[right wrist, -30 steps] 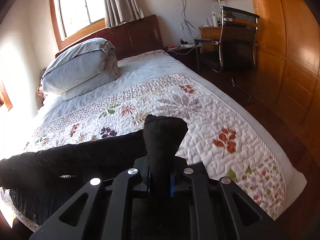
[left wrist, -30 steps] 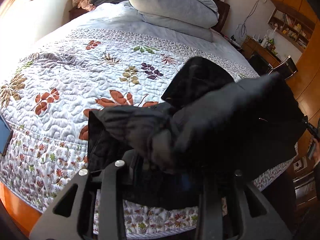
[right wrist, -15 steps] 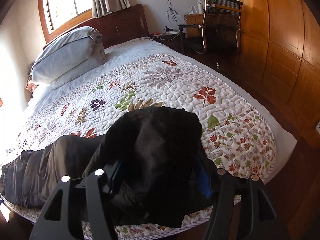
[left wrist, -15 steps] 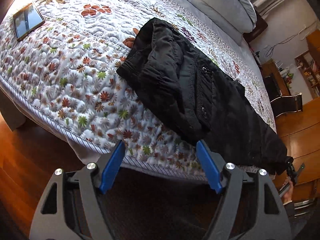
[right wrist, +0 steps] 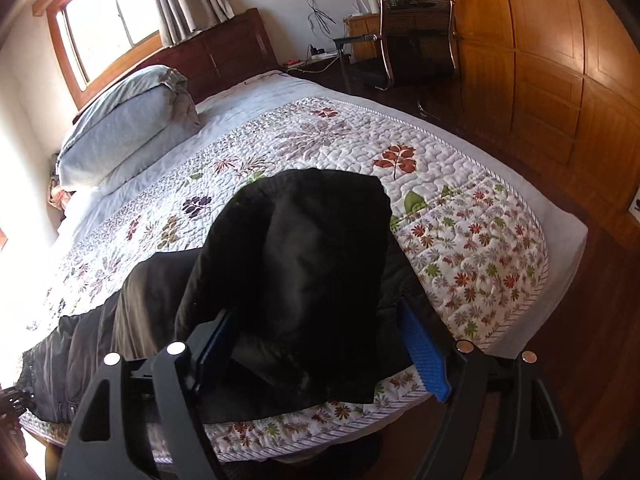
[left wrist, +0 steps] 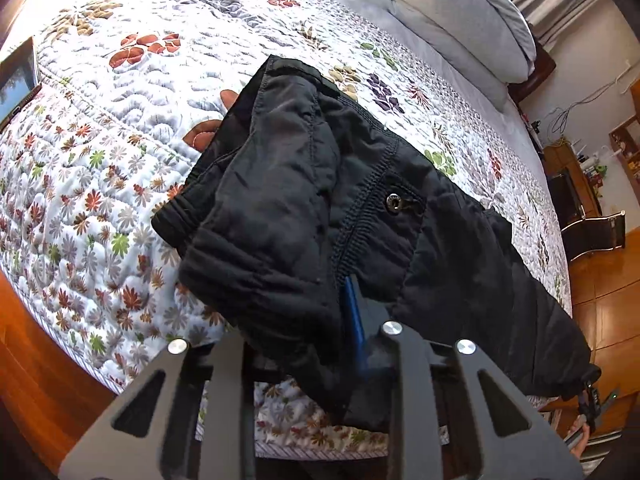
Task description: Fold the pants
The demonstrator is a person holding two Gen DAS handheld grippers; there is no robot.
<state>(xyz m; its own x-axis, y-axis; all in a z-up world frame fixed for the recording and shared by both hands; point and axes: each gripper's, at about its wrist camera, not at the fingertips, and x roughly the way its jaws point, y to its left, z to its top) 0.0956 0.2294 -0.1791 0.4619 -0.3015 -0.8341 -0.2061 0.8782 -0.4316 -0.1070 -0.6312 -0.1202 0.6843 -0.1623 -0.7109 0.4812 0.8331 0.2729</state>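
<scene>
Black padded pants lie stretched along the near edge of a floral quilted bed. My left gripper is shut on a bunched fold at the waist end, near a snap button; one blue pad shows and the other is hidden under the cloth. In the right wrist view the leg end of the pants is folded over in a heap. My right gripper straddles it with jaws wide and still opening. The cloth lies loose between the blue pads, not pinched.
A dark tablet lies on the quilt at the far left. A folded grey duvet sits by the headboard. A chair and wooden wardrobe doors stand beyond the bed. Wooden floor borders the bed edge.
The left gripper let go, came down at the bed edge and closed on the waist-end cloth. The right gripper released the leg end, which now lies on the quilt between its widened jaws.
</scene>
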